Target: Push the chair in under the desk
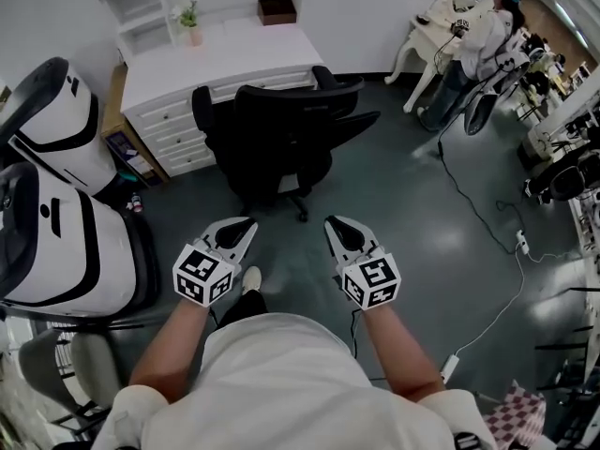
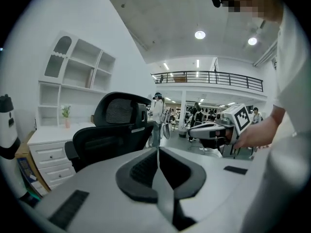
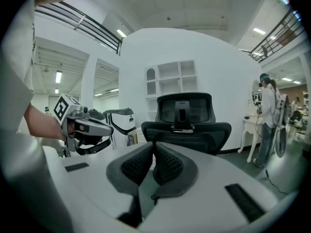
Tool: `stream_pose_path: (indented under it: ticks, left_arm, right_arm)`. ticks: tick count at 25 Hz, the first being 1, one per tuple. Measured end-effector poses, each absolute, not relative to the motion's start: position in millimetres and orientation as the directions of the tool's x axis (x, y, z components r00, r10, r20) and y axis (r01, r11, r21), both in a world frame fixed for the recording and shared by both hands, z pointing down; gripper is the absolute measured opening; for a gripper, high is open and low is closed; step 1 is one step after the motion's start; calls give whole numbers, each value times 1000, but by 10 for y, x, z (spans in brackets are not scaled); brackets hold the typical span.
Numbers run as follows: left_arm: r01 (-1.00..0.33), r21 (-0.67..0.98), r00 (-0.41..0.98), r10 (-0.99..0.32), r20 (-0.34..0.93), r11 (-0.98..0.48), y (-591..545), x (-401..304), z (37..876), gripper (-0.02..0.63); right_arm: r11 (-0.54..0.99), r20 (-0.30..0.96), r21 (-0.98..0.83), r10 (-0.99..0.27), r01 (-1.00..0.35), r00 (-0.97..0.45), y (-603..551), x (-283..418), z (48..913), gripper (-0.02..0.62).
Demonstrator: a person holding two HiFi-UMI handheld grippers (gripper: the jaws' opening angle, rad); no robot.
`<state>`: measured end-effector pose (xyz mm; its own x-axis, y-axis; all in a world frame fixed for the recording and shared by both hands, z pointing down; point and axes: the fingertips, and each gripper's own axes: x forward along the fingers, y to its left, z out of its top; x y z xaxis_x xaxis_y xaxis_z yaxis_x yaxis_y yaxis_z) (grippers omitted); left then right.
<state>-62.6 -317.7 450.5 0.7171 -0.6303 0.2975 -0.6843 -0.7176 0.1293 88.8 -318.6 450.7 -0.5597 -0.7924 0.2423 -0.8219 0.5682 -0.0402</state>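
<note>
Black mesh office chair [image 1: 281, 129] stands upright at the front edge of the white drawered counter [image 1: 234, 54], backrest turned away from it.

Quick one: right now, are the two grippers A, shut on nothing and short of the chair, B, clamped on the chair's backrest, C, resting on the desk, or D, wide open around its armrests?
A: the left gripper and right gripper each have their jaws together with nothing between, and floor shows between them and the black office chair.
</note>
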Motion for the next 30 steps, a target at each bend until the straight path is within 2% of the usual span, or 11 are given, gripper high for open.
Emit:
stream_pose_path:
  ticks: [5, 13, 30]
  left_arm:
    - [-658, 144, 739, -598, 310, -739, -2735, -539, 4503, -5]
    - [-648, 154, 748, -584, 316, -746, -2202, -457, 4467, -5]
    - [-650, 158, 742, -577, 341, -743, -1769, -343, 4593, -5]
  right_arm:
    - [594, 229, -36, -778, -804, -585, -2830, 817, 4472, 5]
    - [617, 227, -47, -760, -786, -609, -2323, 836, 4403, 5]
    - [642, 268, -73, -724, -763, -635, -1780, 925, 4555, 5]
